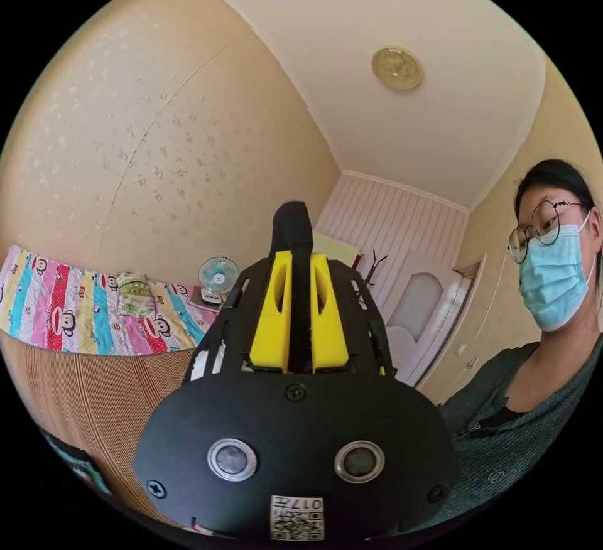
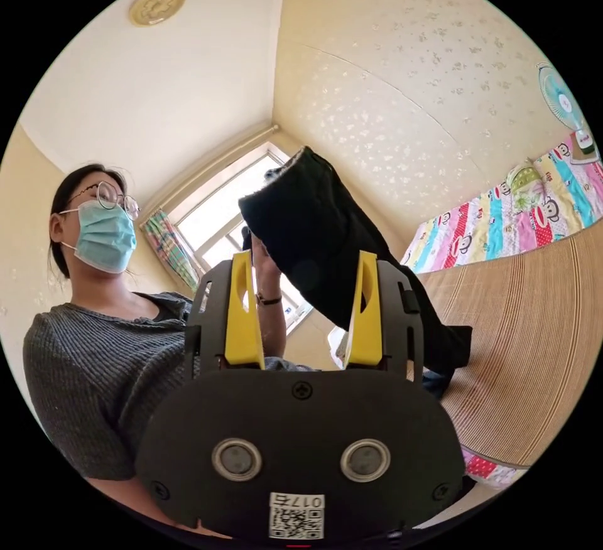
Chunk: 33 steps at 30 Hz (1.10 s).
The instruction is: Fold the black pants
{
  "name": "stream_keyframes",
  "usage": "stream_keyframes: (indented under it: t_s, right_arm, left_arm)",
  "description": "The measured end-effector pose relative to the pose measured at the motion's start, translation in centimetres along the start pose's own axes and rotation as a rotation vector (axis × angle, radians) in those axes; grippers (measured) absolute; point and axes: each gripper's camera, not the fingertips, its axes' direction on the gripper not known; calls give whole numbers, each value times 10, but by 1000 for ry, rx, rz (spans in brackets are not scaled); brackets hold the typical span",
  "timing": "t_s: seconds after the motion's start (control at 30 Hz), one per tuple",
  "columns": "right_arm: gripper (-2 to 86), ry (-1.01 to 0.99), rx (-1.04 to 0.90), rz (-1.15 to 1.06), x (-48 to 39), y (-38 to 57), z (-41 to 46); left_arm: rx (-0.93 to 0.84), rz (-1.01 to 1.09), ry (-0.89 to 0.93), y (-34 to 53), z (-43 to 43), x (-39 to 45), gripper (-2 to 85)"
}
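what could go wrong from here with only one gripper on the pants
1. Only the left gripper clamps the black pants, on a narrow strip of cloth; held up in the air, the hanging weight could pull it out.
2. The right gripper is open with nothing between its fingers, so the fabric hangs bunched and may land twisted on the striped mat.
3. The cloth dangles just past the right gripper and might snag on it.

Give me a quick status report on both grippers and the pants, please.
Left gripper shut on black pants, held aloft. Right gripper open, jaws apart. Pants hang down toward the woven mat. Nothing in the way.
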Motion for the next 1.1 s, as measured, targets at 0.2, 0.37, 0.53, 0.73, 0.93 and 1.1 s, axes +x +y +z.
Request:
stream_keyframes:
  t_s: [0.2, 0.37, 0.53, 0.73, 0.93, 1.1]
  right_arm:
    - [78, 114, -66, -20, -22, -10, 32]
    - [32, 360, 28, -222, -81, -83, 11]
    - [19, 324, -2, -526, -176, -147, 19]
    - [13, 192, -97, -733, -272, -197, 39]
    - [13, 251, -162, -767, -306, -246, 69]
    - [14, 453, -209, -569, -231, -267, 104]
  left_arm:
    - [-41, 35, 47, -25, -12, 25, 49]
    - [-48, 133, 126, -76, -50, 32, 50]
    - [-102, 245, 283, -154, -93, 38, 50]
    - [8, 392, 355, -235, -149, 82, 50]
    - [49, 447, 258, -309, -157, 91, 51]
    - [-59, 384, 84, -323, -88, 3, 52]
